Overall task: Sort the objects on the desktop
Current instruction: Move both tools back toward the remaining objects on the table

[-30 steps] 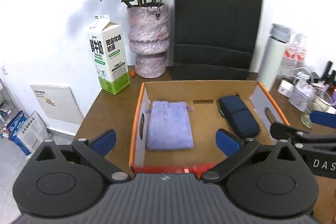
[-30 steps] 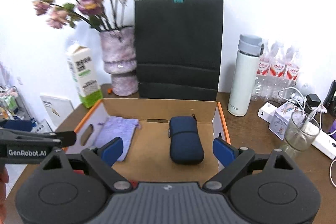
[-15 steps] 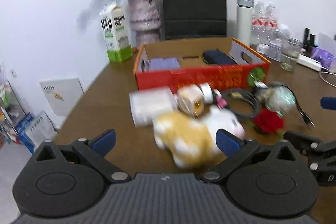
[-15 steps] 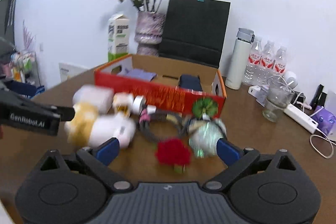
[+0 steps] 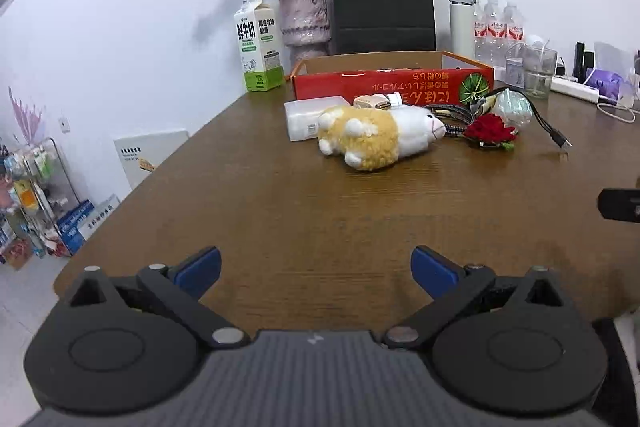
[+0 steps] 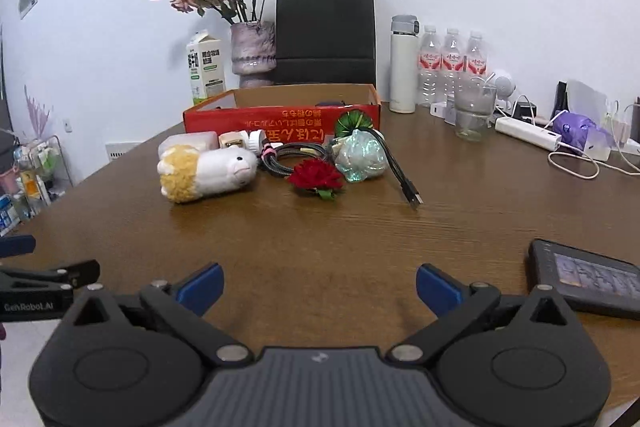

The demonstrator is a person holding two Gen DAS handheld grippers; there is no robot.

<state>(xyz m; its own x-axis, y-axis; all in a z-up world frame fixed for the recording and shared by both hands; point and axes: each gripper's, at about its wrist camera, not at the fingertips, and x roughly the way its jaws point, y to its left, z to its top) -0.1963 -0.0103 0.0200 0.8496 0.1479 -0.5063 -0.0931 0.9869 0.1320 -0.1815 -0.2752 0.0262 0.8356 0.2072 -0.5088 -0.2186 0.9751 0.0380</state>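
Currently both grippers hover low over the near edge of the tabletop (image 6: 460, 219), well short of the loose items. The right gripper (image 6: 318, 285) has nothing between its blue pads, and its jaws are opening; the left gripper (image 5: 316, 269) stands wide apart and empty. The objects to sort lie in a cluster at 12 o'clock, just in front of the red cardboard box (image 6: 280, 121): a plush sheep (image 6: 208, 171) at the 11 o'clock side, a white case (image 5: 304, 117) behind it, a coiled cable (image 6: 292, 155), a red fabric rose (image 6: 318, 177) and an iridescent pouch (image 6: 360, 157). To do the next pick well, select one outlying item, probably the plush sheep, centre it between the pads, and close across its narrow body, avoiding the cable loop. The box interior is mostly hidden behind its front wall from this low angle; only a dark sliver shows above the rim, so its contents cannot be confirmed.
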